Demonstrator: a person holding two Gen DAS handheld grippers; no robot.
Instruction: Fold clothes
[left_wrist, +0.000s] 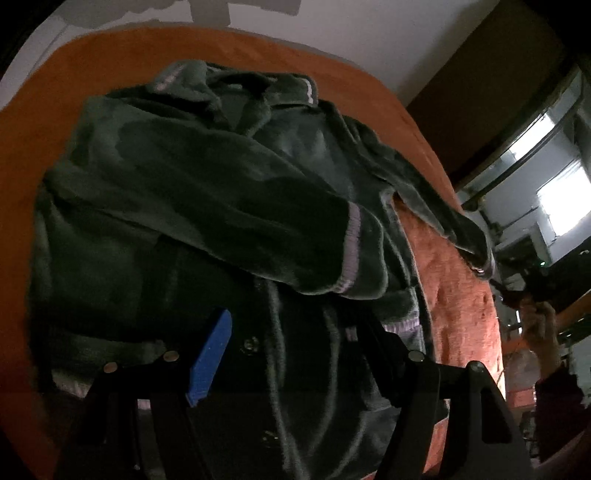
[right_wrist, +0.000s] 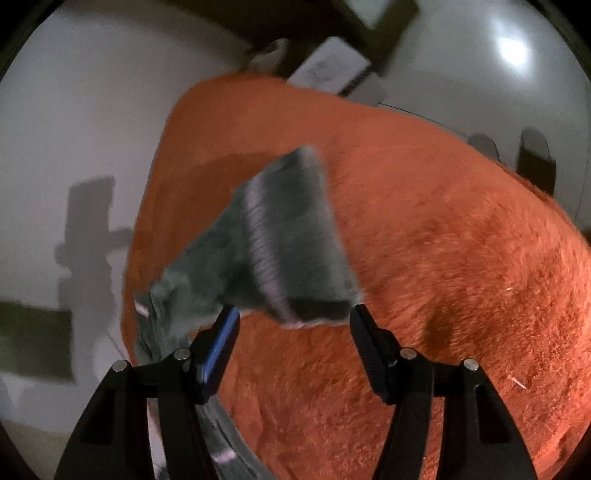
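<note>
orange blanket; sleeve cuff ahead of spread right gripper; left gripper spread over jacket

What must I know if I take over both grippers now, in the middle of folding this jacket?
Left gripper: open, over the jacket front, holding nothing.
Right gripper: open, the loose cuff just ahead of its fingertips.
Jacket lies on the orange blanket, collar at the far end.
Done: one sleeve is folded across the front.
Left to do: probably fold the loose cuff's sleeve in, then the body.
</note>
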